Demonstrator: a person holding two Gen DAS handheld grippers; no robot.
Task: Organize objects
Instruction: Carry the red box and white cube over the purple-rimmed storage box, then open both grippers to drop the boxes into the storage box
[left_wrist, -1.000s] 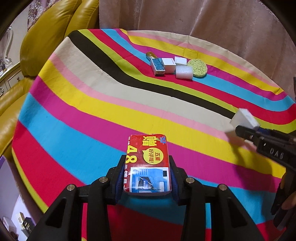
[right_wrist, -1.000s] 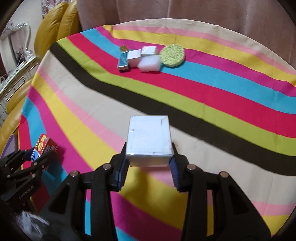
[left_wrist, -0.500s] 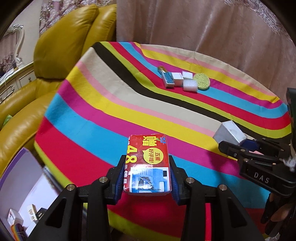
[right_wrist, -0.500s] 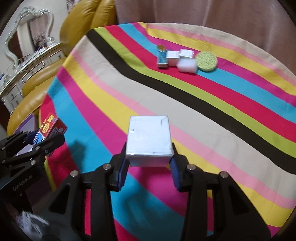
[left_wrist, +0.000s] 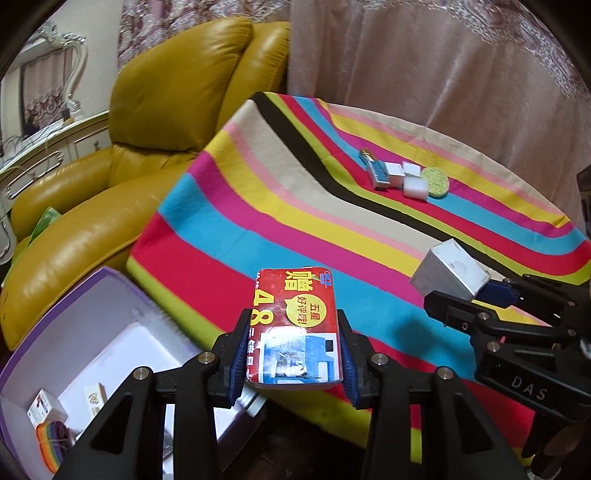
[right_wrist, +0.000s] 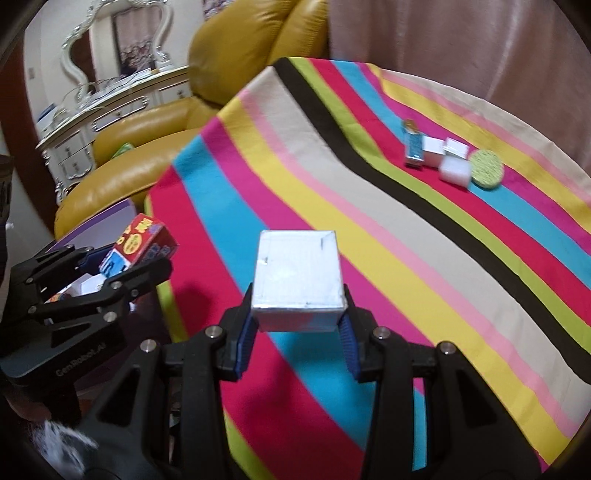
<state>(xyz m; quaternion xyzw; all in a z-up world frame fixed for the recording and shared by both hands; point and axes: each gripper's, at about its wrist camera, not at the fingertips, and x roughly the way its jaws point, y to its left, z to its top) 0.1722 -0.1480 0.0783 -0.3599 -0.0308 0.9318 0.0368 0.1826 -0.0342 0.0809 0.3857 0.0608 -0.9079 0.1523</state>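
My left gripper is shut on a red printed box, held in the air over the near left edge of the striped table. My right gripper is shut on a white box, also lifted above the cloth. In the left wrist view the right gripper and its white box hang at the right. In the right wrist view the left gripper with the red box hangs at the left, above a purple storage box.
An open purple storage box with small items inside sits below the table's left edge. A blue packet, small white boxes, a white block and a green round sponge lie at the far side. A yellow leather sofa stands left.
Both grippers have carried their boxes back and left from mid-table to the table's near left edge, rising a little. The purple storage box has come into view. Both grips are unchanged.
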